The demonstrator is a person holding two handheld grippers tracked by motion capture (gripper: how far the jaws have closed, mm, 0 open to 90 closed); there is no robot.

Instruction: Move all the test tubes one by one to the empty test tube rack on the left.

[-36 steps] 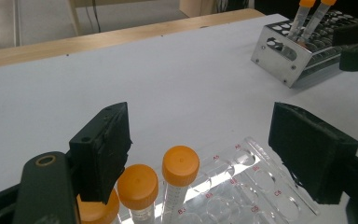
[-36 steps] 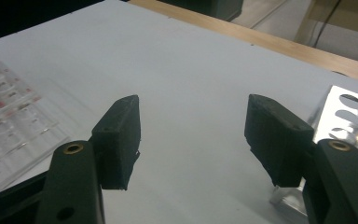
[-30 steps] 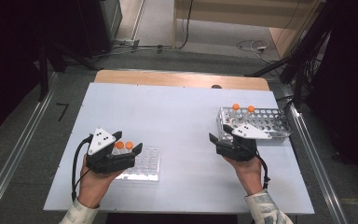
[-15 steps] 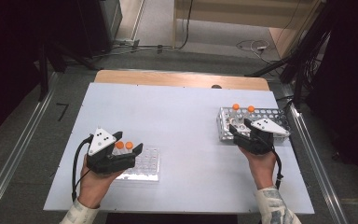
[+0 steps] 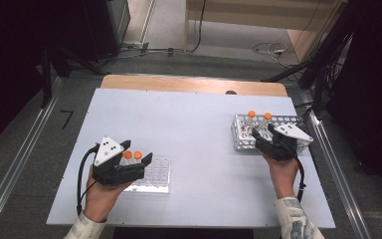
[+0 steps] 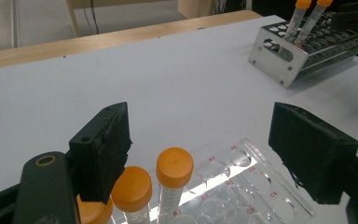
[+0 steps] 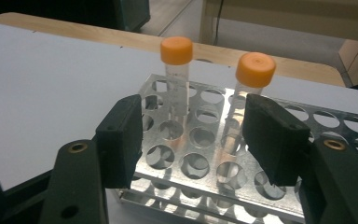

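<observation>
My left gripper (image 5: 135, 152) (image 6: 205, 154) stands open over the near-left end of a clear well plate (image 5: 155, 175) (image 6: 249, 186). Orange-capped tubes (image 5: 133, 155) (image 6: 174, 164) stand upright in that plate between the jaws, close to the left jaw; one is partly hidden behind it. At the right, my right gripper (image 5: 263, 135) (image 7: 196, 140) is open above the front of a metal rack (image 5: 238, 140) (image 7: 205, 161). Two orange-capped tubes (image 5: 251, 115) (image 7: 177, 51) stand in the rack just beyond the jaws. Nothing is gripped.
The white table (image 5: 189, 119) has a wooden strip (image 5: 194, 84) along its far edge. Metal rails run along both sides of the table. Cables and dark equipment lie on the floor beyond. The metal rack (image 6: 298, 51) appears far off in the left gripper view.
My right gripper has moved right and slightly forward, from the rack's front-left corner to over the rack. The left gripper has stayed where it was.
</observation>
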